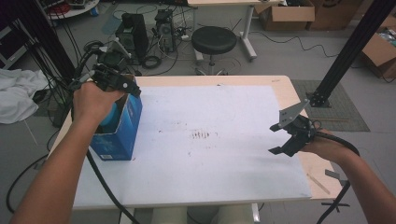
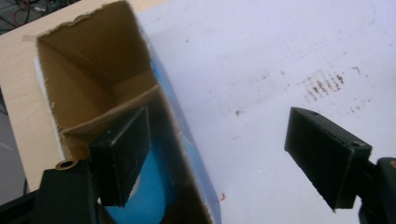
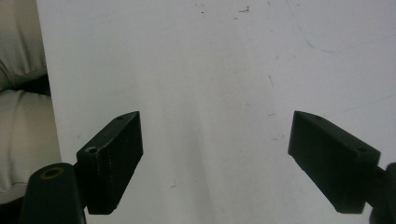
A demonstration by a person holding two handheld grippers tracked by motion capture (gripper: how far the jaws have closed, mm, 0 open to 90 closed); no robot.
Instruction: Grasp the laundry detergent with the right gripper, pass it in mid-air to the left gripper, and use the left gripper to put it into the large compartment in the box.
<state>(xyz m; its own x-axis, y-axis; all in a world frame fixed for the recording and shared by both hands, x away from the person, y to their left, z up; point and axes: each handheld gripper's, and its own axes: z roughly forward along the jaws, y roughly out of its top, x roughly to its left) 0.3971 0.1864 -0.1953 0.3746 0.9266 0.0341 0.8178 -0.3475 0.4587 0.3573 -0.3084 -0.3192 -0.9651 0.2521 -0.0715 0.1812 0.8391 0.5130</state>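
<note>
Blue cardboard box (image 1: pixel 116 128) stands open-topped at the white mat's (image 1: pixel 210 140) left edge, left gripper (image 1: pixel 114 81) above it. In the left gripper view, its jaws gape, straddling the box wall above a blue round object (image 2: pixel 149 191); lifting could snag and tip the box. Right gripper (image 3: pixel 215 158) hangs open, empty, over the mat.

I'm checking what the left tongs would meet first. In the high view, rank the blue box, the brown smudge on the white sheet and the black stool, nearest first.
1. blue box, directly under the left tongs.
2. brown smudge, mid-table to their right.
3. black stool, on the floor beyond the table.
</note>
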